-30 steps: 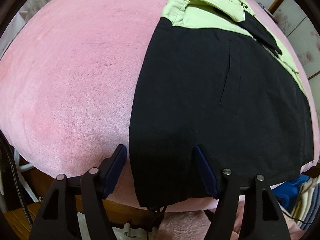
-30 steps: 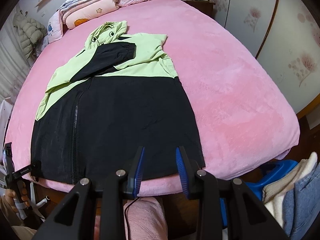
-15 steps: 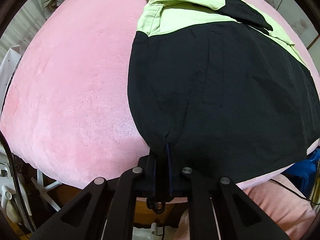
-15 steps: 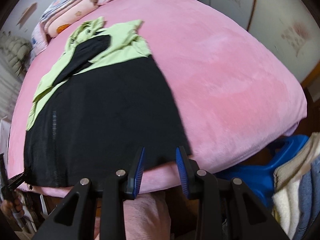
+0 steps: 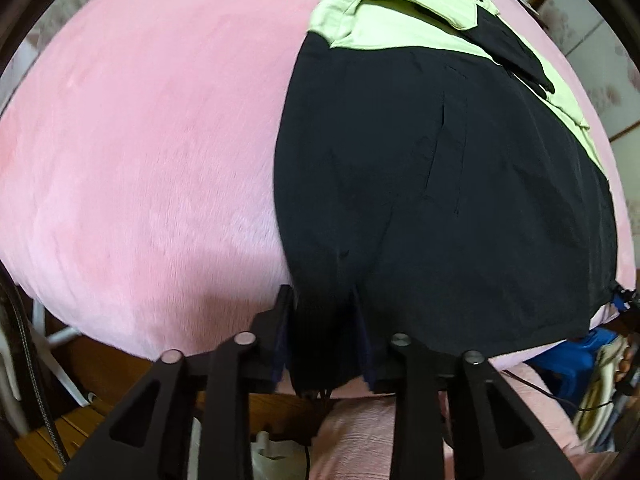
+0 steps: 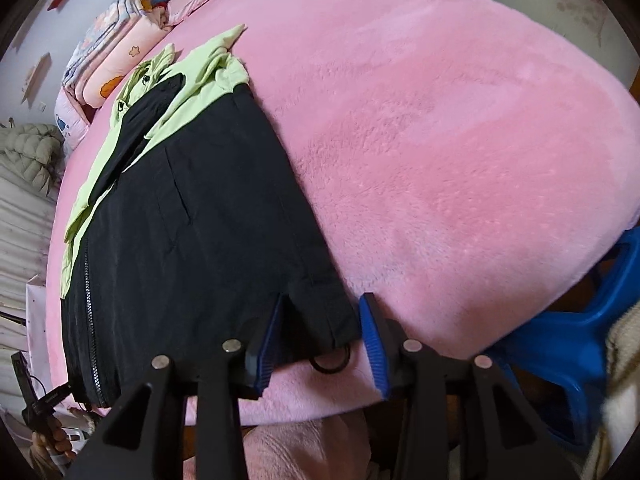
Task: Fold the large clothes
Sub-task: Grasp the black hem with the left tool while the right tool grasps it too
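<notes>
A black and light-green hooded jacket (image 5: 440, 184) lies flat on the pink bed (image 5: 152, 152), hem toward me, one black sleeve folded across the green chest. My left gripper (image 5: 322, 312) has its jaws partly apart with the hem's left corner bunched between them. In the right wrist view the jacket (image 6: 192, 216) lies to the left, zipper running down its left part. My right gripper (image 6: 322, 316) is open, its blue pads straddling the hem's right corner and its cord loop (image 6: 332, 358), at the bed's near edge.
Folded quilts (image 6: 116, 56) and a pillow are stacked at the head of the bed. A blue plastic stool (image 6: 568, 344) stands right of the bed's foot. A padded beige coat (image 6: 28, 156) lies at far left. Wardrobe doors line the right wall.
My left gripper, closed tight on the left hem corner half a second ago, now has its jaws partly apart around the bunched cloth. My right gripper moved forward and down over the right hem corner.
</notes>
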Tool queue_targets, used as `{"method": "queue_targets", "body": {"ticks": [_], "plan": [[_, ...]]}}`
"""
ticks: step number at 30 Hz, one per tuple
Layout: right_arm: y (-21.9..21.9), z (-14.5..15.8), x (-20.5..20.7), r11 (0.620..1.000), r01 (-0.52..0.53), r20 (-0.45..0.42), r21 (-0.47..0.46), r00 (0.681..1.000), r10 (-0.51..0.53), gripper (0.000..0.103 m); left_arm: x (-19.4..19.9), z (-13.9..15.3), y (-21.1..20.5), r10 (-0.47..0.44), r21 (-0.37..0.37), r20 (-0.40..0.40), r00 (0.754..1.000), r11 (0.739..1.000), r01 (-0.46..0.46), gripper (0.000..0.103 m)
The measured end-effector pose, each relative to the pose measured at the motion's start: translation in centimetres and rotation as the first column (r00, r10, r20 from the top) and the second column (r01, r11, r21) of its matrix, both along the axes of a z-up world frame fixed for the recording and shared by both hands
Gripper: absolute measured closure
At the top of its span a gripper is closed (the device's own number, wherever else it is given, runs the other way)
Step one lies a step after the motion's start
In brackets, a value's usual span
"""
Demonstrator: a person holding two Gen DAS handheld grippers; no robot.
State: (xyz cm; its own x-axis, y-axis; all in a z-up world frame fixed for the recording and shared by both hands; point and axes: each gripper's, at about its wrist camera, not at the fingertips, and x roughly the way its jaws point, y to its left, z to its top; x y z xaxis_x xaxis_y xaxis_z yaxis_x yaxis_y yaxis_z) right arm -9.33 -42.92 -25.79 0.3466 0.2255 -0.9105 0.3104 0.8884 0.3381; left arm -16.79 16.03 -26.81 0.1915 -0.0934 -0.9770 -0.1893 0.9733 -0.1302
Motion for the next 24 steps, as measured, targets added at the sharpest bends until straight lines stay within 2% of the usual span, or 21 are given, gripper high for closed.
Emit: {"method": "queue_targets", "body": {"ticks": [4,6,9,11,12,15,17,20,24], "plan": [[0.4,-0.3,0.0,1.000,-0.030,0.011,-0.007,0.999,0.030,0.061,-1.0,-0.8,0.6,0.025,-0.059,-0.001,1.000,0.998,-0.025,0.062],[0.6,-0.3,0.1,0.999,-0.053,0.013,0.000,0.999,0.053,0.060,-2.1,-1.8,0.7,0.041,-0.073,0.003,0.999,0.996,-0.041,0.062],[1.1,-0.1,0.1,0.996,-0.084,0.001,-0.009,0.996,0.084,0.071,-2.4,-2.4,0.5,0.052,-0.066,-0.002,0.999,0.996,-0.052,0.062],[1.4,0.4,0.2,0.995,-0.098,-0.010,-0.028,0.995,0.098,0.076,-1.5,-2.8,-0.5,0.040,-0.041,-0.010,0.999,0.998,-0.040,0.075],[1.6,0.7,0.3,0.994,-0.104,-0.011,-0.038,0.995,0.103,0.078,-1.1,-2.7,-1.1,0.025,-0.029,-0.013,1.000,0.999,-0.026,0.091],[2.3,2.5,0.2,0.989,-0.123,0.001,-0.085,0.992,0.124,0.080,-0.5,-1.5,-2.3,-0.016,0.046,-0.042,0.999,0.999,0.018,0.095],[3.0,4.6,0.1,0.984,-0.144,0.031,-0.103,0.989,0.148,0.081,-0.2,-0.5,-2.6,-0.018,0.063,-0.051,0.999,0.998,0.022,0.096],[3.6,7.9,0.4,0.981,-0.171,0.082,-0.095,0.980,0.179,0.081,0.6,2.1,-2.5,0.015,0.034,-0.024,1.000,0.999,-0.014,0.096],[5.0,13.7,2.1,0.970,-0.224,0.166,-0.092,0.957,0.237,0.082,2.3,7.9,-2.1,0.057,-0.035,0.071,0.996,0.998,-0.055,0.097]]}}
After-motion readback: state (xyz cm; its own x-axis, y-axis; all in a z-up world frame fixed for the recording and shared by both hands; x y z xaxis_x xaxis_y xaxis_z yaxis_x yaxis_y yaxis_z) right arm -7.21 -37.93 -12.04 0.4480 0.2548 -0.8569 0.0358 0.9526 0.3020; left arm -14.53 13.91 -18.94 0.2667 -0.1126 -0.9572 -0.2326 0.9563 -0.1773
